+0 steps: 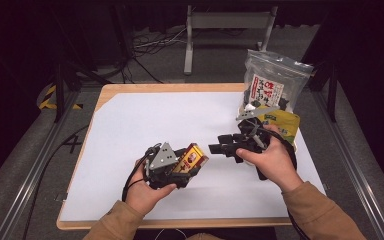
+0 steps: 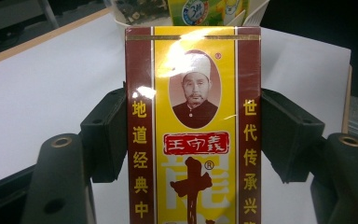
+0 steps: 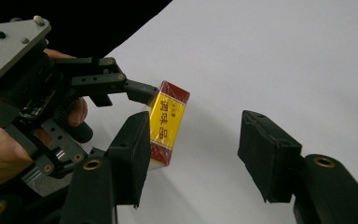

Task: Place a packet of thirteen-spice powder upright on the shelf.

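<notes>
From my feed: wooden table (image 1: pixel 111 91) with a white sheet (image 1: pixel 145 125) covering its top; grey carpeted floor (image 1: pixel 25 175) on both sides; metal rails (image 1: pixel 35 165) along left and right; grey metal frame (image 1: pixel 225 22) at far centre; loose black cables (image 1: pixel 145 47) far left; surroundings dark.

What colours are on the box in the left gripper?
Yellow centre with dark red side bands on the box, clearest in the left gripper view.

Left claw (image 2: pixel 193 135) clamped on yellow-and-maroon box (image 2: pixel 193 140), upright over white table (image 2: pixel 51 93)
</notes>
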{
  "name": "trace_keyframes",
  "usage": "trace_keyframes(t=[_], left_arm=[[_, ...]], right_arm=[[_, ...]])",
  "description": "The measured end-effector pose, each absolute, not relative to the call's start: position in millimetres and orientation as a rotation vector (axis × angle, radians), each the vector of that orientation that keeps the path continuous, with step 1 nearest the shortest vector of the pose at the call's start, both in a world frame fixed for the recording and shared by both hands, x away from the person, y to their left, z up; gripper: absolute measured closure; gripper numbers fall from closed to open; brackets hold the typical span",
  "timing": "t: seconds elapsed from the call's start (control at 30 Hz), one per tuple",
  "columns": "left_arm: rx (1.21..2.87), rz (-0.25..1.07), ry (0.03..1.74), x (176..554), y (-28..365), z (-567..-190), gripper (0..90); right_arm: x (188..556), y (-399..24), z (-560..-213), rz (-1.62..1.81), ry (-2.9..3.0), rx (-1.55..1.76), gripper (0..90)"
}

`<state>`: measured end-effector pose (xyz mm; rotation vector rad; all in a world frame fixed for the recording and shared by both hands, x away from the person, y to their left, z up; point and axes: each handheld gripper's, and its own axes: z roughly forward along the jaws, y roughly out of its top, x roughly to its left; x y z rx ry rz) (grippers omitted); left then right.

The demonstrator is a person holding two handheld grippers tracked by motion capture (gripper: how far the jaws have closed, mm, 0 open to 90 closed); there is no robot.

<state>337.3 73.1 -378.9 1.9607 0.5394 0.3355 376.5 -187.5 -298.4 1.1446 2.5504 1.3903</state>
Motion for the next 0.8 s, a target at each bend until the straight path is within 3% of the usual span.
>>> trace_keyframes(t=[0.8], left_arm=[[1.958, 0.387, 0.528, 333.8, 67.7, -379.3, 32.1]], right_arm=[[377.7, -152.9, -317.4, 1.326, 2.679, 1.123, 39.8]])
